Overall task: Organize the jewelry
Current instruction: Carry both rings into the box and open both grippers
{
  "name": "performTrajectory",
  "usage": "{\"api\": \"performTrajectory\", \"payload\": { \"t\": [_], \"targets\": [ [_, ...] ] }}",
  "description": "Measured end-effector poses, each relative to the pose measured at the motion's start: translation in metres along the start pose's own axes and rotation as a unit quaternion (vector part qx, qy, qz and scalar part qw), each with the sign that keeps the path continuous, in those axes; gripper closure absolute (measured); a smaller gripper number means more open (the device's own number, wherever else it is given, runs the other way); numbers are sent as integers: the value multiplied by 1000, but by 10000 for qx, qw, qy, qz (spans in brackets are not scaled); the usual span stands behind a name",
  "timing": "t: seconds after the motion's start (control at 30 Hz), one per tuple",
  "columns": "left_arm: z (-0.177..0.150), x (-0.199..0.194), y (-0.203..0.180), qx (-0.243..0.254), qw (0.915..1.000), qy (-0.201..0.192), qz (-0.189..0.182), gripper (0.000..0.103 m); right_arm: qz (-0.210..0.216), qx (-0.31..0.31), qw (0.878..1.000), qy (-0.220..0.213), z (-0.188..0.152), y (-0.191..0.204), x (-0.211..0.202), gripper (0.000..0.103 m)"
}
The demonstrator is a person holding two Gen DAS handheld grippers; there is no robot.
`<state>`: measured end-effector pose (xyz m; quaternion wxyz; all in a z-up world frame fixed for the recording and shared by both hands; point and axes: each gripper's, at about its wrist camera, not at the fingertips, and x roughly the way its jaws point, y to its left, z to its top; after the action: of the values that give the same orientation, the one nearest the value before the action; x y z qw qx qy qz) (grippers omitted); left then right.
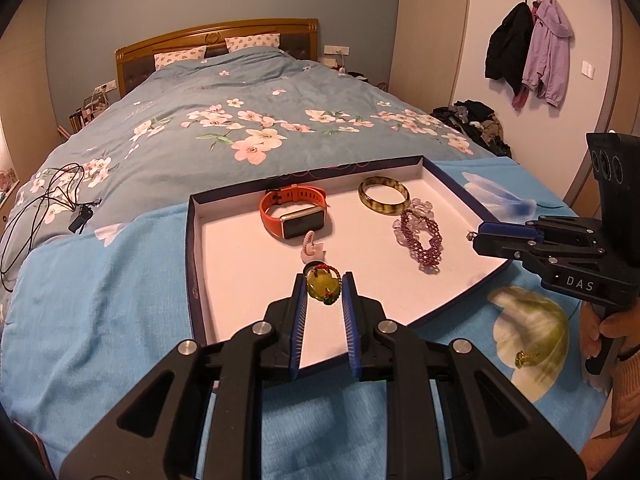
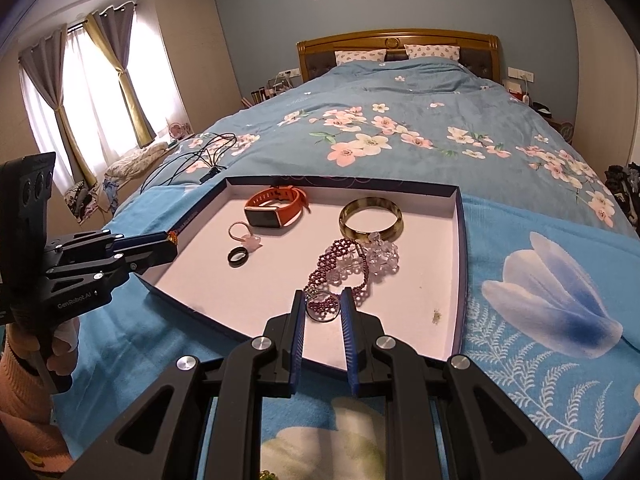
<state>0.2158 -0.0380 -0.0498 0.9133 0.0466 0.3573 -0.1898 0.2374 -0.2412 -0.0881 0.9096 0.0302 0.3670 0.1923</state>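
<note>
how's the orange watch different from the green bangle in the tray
The orange watch is a soft strap with a flat rectangular dark screen; the green bangle is one rigid closed ring, mottled and glossy. The watch sits toward the tray's back left with nothing against it; the bangle sits back right, with clear beads lying at its near edge. Both lie loose on the tray's pale floor, gripped by neither tool.

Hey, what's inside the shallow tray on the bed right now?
Inside the tray: an orange watch, amber bangle, purple bead bracelet, clear bead bracelet, pink ring, black ring. Part of the purple bracelet is hidden behind the right gripper.
</note>
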Motion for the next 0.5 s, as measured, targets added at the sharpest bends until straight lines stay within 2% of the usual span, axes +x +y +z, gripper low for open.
{"api": "performTrajectory", "payload": {
  "t": [0.5],
  "targets": [
    [3, 37, 2, -79, 9993, 351, 62, 85, -73, 30, 9997, 247, 1, -6, 18, 87]
  ]
}}
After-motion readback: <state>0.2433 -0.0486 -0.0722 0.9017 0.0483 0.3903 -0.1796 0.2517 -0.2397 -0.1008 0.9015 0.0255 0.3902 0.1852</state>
